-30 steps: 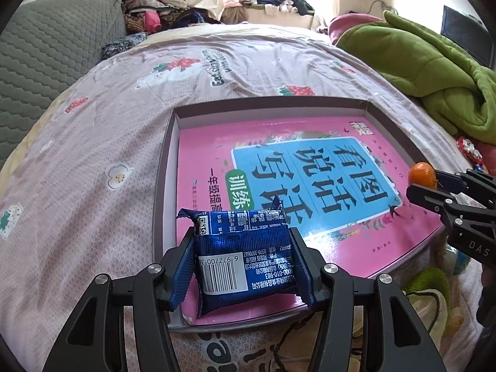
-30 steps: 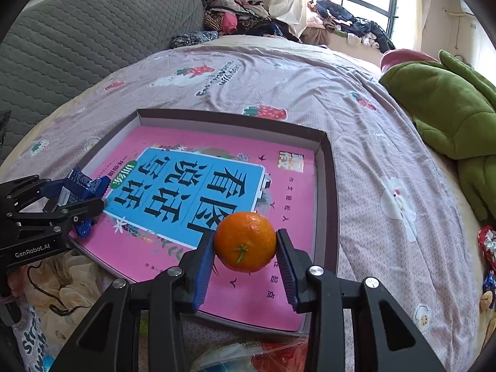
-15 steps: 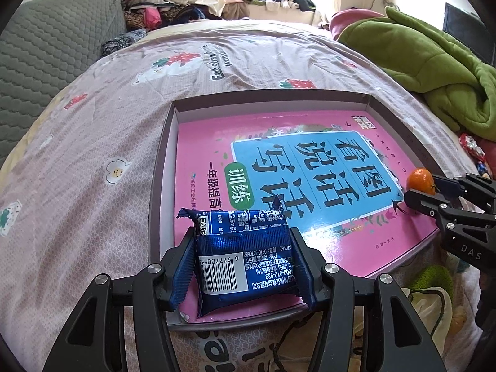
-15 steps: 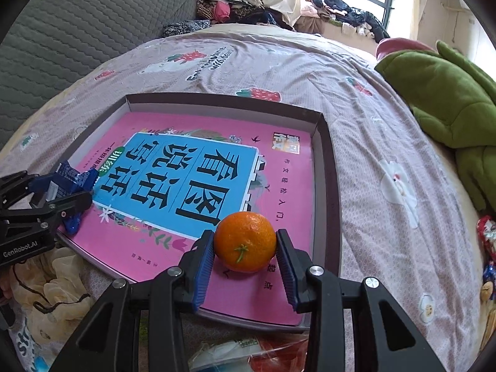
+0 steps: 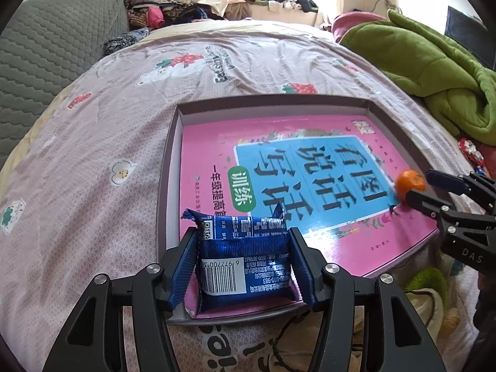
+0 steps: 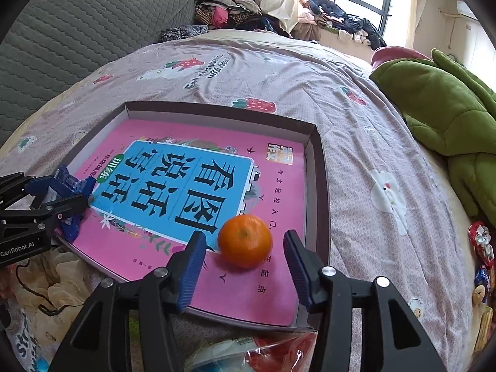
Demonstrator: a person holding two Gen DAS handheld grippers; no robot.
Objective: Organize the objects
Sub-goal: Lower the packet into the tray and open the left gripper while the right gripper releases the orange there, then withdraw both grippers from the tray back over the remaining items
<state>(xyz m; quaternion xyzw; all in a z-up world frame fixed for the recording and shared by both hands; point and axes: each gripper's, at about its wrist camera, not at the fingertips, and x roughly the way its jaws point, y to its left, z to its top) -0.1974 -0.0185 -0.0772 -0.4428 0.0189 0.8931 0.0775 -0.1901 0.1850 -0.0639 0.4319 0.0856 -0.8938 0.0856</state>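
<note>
A shallow cardboard box lies on the bed with a pink and blue book flat inside it. My left gripper is shut on a dark blue snack packet over the box's near left corner. An orange mandarin rests on the book at the near right. My right gripper straddles it with its jaws opening, and both blue pads stand clear of the fruit.
A green blanket is heaped on the bed's right side, and a grey quilted cushion lies at the left. Wrapped sweets lie at the right edge. Plastic bags and cloth sit below the box.
The right gripper's jaws have spread apart and let go of the mandarin, which now rests on the book. The left gripper still holds the blue packet in the same place.
</note>
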